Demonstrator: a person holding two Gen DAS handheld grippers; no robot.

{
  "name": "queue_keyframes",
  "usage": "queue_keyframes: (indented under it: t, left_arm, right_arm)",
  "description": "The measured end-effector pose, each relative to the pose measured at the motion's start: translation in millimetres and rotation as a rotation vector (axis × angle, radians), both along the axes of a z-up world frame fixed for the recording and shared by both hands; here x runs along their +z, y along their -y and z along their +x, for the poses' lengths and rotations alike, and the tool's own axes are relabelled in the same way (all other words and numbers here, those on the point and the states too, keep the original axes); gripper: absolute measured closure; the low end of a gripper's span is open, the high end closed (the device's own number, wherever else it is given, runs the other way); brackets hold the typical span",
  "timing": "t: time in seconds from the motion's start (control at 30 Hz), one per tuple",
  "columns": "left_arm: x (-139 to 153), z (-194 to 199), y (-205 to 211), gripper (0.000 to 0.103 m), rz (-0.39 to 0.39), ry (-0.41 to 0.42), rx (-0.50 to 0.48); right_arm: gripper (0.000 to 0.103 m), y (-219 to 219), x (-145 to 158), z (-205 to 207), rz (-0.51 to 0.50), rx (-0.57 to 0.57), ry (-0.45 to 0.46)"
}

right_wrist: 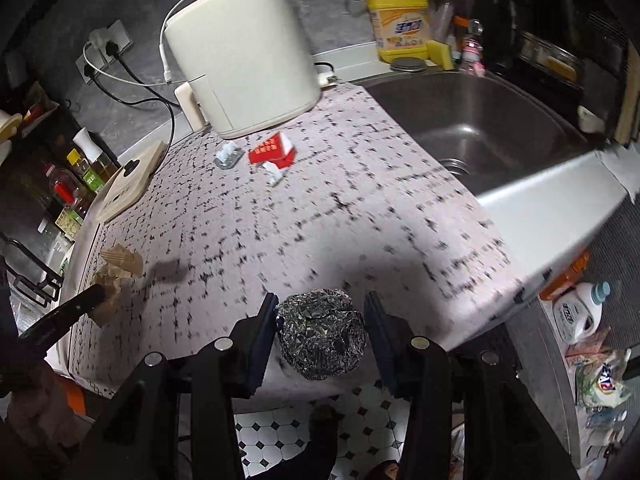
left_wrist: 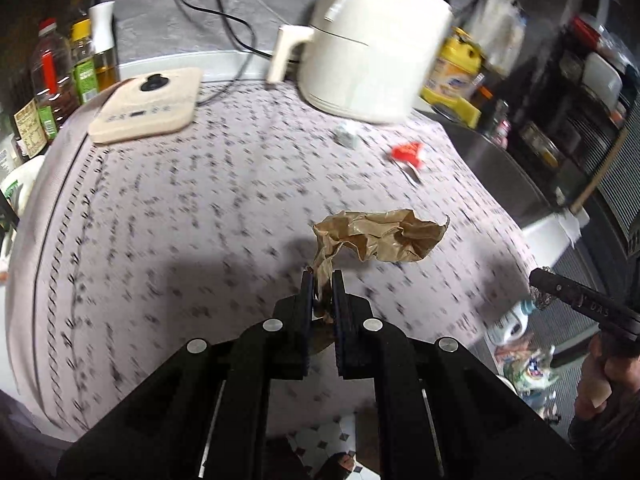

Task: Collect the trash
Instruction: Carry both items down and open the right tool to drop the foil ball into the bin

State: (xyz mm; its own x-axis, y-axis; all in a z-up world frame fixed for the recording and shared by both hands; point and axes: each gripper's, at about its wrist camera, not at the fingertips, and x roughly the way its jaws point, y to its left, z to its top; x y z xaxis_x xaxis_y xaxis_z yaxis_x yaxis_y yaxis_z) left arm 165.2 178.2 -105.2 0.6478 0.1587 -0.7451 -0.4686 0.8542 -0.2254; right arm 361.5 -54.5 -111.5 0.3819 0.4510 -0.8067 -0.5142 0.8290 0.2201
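Left tool (left_wrist: 322, 280) pinched brown paper (left_wrist: 380, 240) by one corner, dangling above desk (left_wrist: 180, 220). Right tool (right_wrist: 320, 316) clamped foil ball (right_wrist: 320, 332) over desk edge, likely for binning. Red pack (right_wrist: 272, 152) left lying near fryer (right_wrist: 240, 56).

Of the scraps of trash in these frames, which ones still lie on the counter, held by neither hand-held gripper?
The red wrapper and small grey scrap beside the white appliance; the brown paper and foil ball are gripped.
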Motion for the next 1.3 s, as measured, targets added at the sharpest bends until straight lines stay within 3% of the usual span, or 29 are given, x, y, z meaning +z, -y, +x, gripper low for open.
queue_keyframes:
  t: [0.43,0.83,1.03,1.13,1.3]
  left_arm:
    - [-19.9,0.1,106.5,0.094,-0.033,-0.01,-0.141]
    - [-41.3,22.4,204.6,0.094,-0.05,-0.042,-0.331]
    - [-46.4,27.6,239.3,0.094,-0.039,-0.063,-0.4]
    - [-47.1,27.2,247.0,0.094,-0.031,-0.077,-0.412]
    - [-48.6,26.2,255.4,0.094,-0.016,-0.097,-0.43]
  right_arm:
    - [0.058,122.8,-10.3,-36.4,-0.026,-0.127,-0.018]
    - [0.058,233.0,-30.9,-61.9,-0.05,-0.278,-0.056]
    - [0.055,262.3,-50.3,-69.0,-0.024,-0.309,-0.113]
    - [0.039,269.7,-59.8,-70.2,0.035,-0.305,-0.142]
    - [0.039,277.3,-67.6,-68.4,0.05,-0.324,-0.15]
